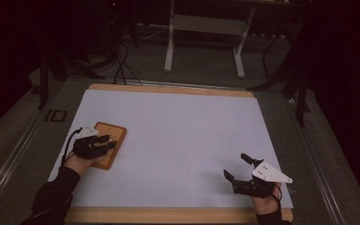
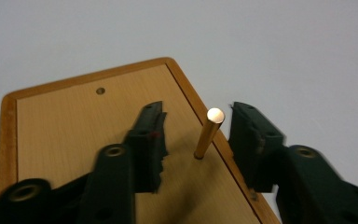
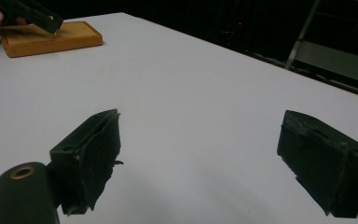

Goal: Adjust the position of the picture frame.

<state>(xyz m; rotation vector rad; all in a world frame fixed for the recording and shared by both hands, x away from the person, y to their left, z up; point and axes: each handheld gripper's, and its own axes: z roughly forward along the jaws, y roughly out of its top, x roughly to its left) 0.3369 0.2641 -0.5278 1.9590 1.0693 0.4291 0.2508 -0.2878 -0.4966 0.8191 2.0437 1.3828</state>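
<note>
- A white table top (image 1: 178, 140) with a wooden edge stands in a dim room, and a person in dark sleeves works at it with a black gripper in each hand.
- A small wooden board (image 1: 113, 137) lies flat near the left edge of the table; in the left gripper view it shows a darker rim and a small round hole (image 2: 100, 90) towards its far end.
- A short brass-coloured peg (image 2: 209, 133) stands in the board close to one long edge — leaning a little, its round top catching the light.
- The left gripper (image 1: 107, 142) hovers over the board with its jaws spread, one on either side of the peg; a gap shows on both sides, so neither touches it.
- The right gripper (image 1: 236, 166) sits well apart, near the front right of the table, held just above the bare white surface.
- Its jaws are spread wide — nothing lies between them.
- Beyond the table, a pale metal frame (image 1: 206, 28) stands on the grey floor, with dark cables (image 1: 122, 65) trailing nearby.
</note>
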